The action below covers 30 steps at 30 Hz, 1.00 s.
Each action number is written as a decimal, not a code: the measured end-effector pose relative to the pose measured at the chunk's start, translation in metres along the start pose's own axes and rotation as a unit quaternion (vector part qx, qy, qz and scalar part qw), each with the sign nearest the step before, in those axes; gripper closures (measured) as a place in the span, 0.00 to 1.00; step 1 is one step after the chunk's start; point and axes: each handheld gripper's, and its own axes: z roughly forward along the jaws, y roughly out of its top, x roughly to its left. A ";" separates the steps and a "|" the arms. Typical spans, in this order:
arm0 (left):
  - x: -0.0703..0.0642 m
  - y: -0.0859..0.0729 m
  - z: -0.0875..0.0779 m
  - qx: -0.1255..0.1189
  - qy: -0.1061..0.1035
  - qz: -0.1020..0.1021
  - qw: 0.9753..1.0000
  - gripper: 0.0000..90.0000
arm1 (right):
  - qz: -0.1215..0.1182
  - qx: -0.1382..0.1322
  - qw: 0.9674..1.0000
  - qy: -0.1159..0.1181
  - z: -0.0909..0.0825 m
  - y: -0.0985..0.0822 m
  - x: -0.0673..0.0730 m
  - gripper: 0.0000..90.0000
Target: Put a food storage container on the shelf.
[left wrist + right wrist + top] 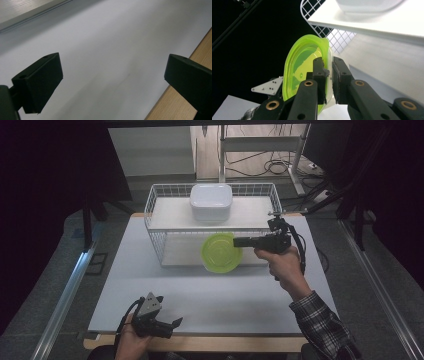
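A round container with a lime-green lid [220,252] is tipped on its edge at the front of the wire rack's lower shelf [180,252]. My right gripper [236,241] comes in from the right and is shut on its rim. In the right gripper view the jaws [328,63] pinch the edge of the green lid [302,62], with the pale body of the container behind it. My left gripper [176,322] lies low at the table's front left, open, with nothing between its fingers [40,80]; bare table shows between them.
A white wire rack [155,200] stands at the back middle of the white table [200,295]. A white lidded box [210,201] sits on its upper shelf [374,25]. A wooden strip [160,110] runs along the table's front edge. Cables lie on the floor behind.
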 end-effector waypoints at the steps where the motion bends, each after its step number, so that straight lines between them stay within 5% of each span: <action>1: 0.000 0.000 0.000 0.001 0.000 0.000 1.000 0.02 | -0.001 -0.002 1.000 0.000 0.000 0.002 0.001 0.91; 30: 0.000 0.000 0.000 0.001 -0.002 0.000 1.000 0.02 | -0.008 -0.045 0.999 -0.010 -0.004 0.063 0.023 0.91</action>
